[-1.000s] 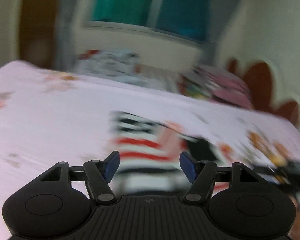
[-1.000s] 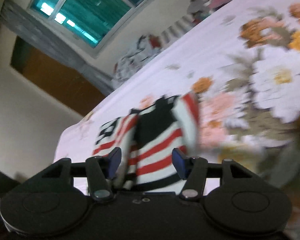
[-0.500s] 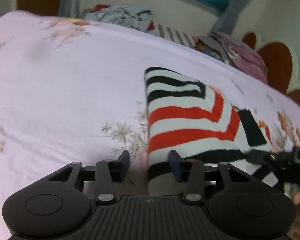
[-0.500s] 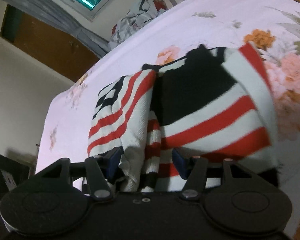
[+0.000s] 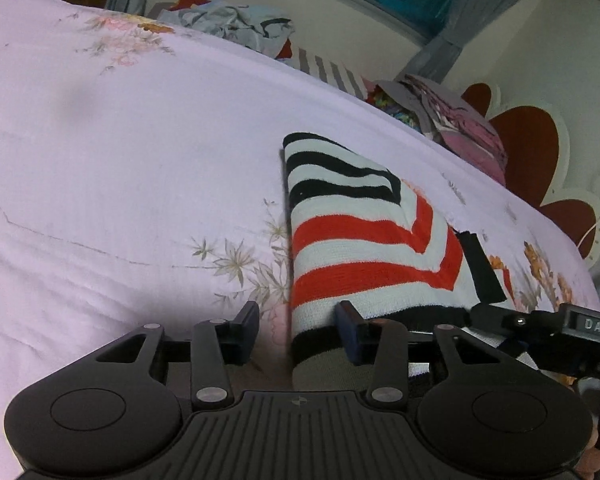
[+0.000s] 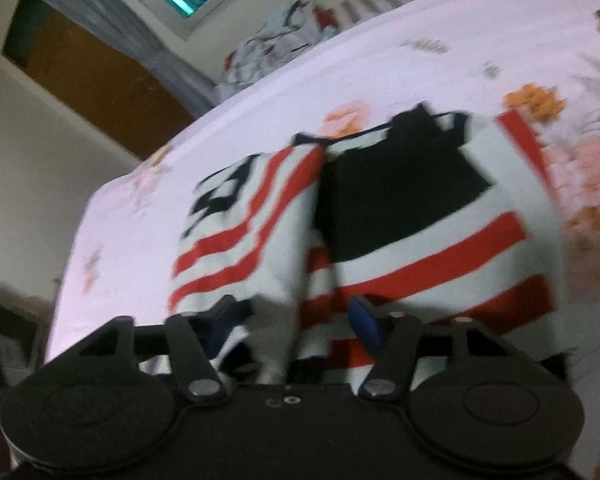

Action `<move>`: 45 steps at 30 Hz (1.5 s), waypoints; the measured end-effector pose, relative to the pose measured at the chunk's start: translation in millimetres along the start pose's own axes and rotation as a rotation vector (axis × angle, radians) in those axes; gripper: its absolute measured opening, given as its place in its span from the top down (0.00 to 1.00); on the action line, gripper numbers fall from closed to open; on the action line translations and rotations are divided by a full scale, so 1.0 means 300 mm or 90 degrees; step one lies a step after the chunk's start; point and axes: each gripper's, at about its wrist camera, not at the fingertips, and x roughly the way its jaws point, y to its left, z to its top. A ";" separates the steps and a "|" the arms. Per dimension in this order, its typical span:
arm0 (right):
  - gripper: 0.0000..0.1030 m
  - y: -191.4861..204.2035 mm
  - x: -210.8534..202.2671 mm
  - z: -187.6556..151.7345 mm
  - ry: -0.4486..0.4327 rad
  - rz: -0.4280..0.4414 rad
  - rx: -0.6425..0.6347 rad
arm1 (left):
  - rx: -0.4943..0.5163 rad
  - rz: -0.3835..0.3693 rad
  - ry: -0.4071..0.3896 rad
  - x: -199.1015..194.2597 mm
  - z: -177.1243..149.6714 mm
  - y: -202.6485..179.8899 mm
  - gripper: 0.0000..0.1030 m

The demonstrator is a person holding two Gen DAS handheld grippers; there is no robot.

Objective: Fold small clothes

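On the floral bedsheet [image 5: 120, 168] I see the striped knit sweater [image 5: 360, 248] lying folded, red, black and white bands up. My left claw [image 5: 296, 330] sits low at its near-left edge, fingers apart with that folded edge between them, though I can't tell whether the pads press it. My right claw [image 6: 290, 320] (picture blurred) straddles a raised fold of the same sweater [image 6: 420, 232], its jaws closing, pads not visibly pinching. Piled clothes [image 5: 236, 28] lie at the bed's far side.
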 end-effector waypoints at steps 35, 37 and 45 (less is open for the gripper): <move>0.83 -0.258 -0.267 -0.074 -0.092 -0.106 -0.049 | 0.316 -0.038 0.046 0.131 -0.020 -0.523 0.60; 0.82 -0.256 -0.276 -0.065 -0.081 -0.105 -0.041 | 0.322 -0.035 0.052 0.130 -0.013 -0.531 0.60; 0.79 -0.191 -0.319 0.070 -0.143 -0.141 -0.098 | 0.305 -0.040 0.014 0.122 0.116 -0.515 0.59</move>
